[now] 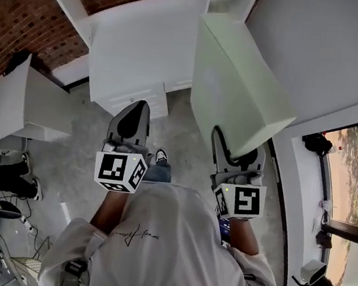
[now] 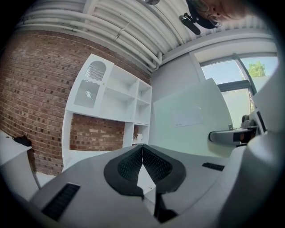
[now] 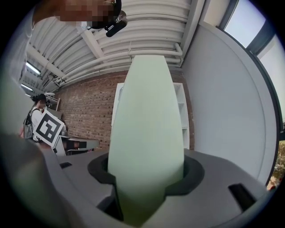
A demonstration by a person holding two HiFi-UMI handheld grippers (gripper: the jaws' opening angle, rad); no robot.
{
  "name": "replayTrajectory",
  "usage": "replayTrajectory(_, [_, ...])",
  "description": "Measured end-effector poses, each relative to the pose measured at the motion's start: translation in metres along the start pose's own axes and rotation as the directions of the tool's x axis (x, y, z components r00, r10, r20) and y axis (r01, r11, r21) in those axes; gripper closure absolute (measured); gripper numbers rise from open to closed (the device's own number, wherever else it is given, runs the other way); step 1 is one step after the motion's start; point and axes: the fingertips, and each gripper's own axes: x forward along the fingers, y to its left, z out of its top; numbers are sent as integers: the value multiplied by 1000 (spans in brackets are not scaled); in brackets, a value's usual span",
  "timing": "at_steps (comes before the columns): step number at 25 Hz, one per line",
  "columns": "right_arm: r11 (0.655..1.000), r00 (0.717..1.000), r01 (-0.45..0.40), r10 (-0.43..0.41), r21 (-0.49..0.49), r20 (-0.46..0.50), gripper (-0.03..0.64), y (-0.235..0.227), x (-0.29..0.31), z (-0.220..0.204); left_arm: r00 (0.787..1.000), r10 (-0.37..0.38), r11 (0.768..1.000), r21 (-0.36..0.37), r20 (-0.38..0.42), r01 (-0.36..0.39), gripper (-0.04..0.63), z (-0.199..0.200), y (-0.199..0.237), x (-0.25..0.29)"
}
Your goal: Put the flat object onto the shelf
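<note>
My right gripper (image 3: 147, 173) holds the board (image 3: 147, 116) tight in its jaws, long side pointing ahead at the shelf (image 2: 111, 95); my left gripper (image 2: 142, 156) has shut, empty jaws.

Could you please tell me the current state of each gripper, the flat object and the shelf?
Left gripper: shut, fingers together, nothing between them.
Right gripper: shut on the near end of the flat pale green box.
Flat pale green box: held in the air, tilted, not yet on the shelf.
White shelf unit: upright, open-fronted, box not on it.
</note>
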Motion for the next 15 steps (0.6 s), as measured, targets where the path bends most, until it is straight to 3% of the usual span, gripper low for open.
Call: replayTrajectory(15, [999,998,-43,43,-5,45,350,5,145,23,1000,6,1000,6,30,-6,580,25,99,90])
